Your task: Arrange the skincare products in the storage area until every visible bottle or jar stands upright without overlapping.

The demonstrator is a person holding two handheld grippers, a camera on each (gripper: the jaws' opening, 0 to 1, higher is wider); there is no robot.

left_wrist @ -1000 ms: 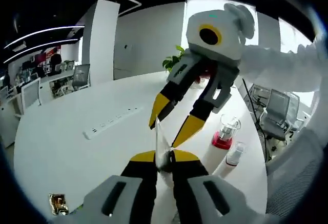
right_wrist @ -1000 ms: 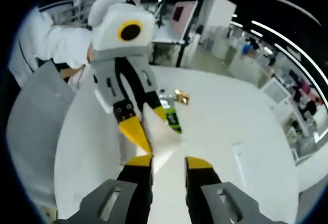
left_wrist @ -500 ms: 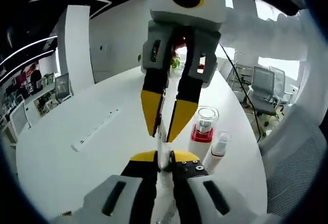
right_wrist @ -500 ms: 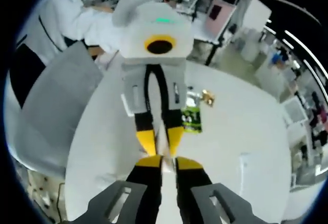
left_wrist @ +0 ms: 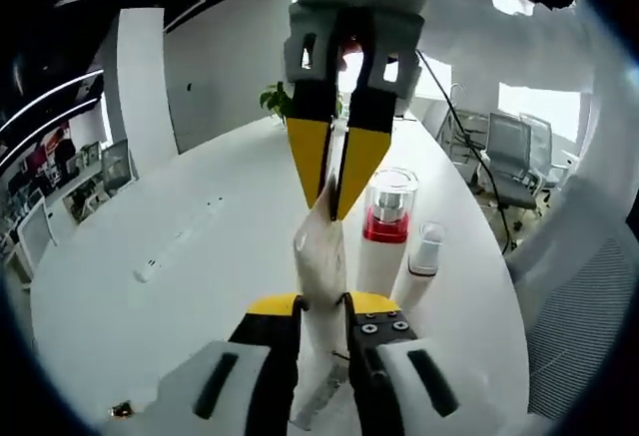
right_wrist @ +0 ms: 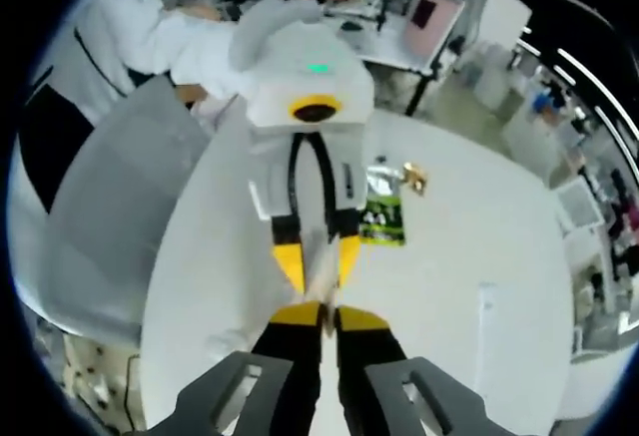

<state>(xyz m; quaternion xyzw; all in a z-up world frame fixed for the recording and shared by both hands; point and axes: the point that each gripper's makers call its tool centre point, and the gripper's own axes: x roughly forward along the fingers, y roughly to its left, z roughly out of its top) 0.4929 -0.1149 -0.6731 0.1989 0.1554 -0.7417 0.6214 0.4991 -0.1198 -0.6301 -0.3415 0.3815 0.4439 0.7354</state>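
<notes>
A white squeeze tube (left_wrist: 321, 251) is held between both grippers above the white table (left_wrist: 200, 286). My left gripper (left_wrist: 323, 304) is shut on its lower part. The right gripper (left_wrist: 334, 202) comes down from above, and its yellow jaws are shut on the tube's upper end. In the right gripper view, the right gripper (right_wrist: 324, 314) pinches the tube's thin edge (right_wrist: 321, 281), with the left gripper (right_wrist: 318, 261) facing it. A red-collared bottle with a clear cap (left_wrist: 384, 226) and a small white pump bottle (left_wrist: 424, 256) stand upright just right of the tube.
A green sachet (right_wrist: 384, 218) and a small gold item (right_wrist: 414, 175) lie on the table. A white power strip (left_wrist: 180, 246) lies to the left. A grey chair back (right_wrist: 110, 207) and a person's white sleeve (right_wrist: 150, 37) are beside the table. Office chairs (left_wrist: 509, 157) stand behind.
The right gripper went from open and off to one side to shut on the tube's upper end. The tube now shows its broad face between the left jaws.
</notes>
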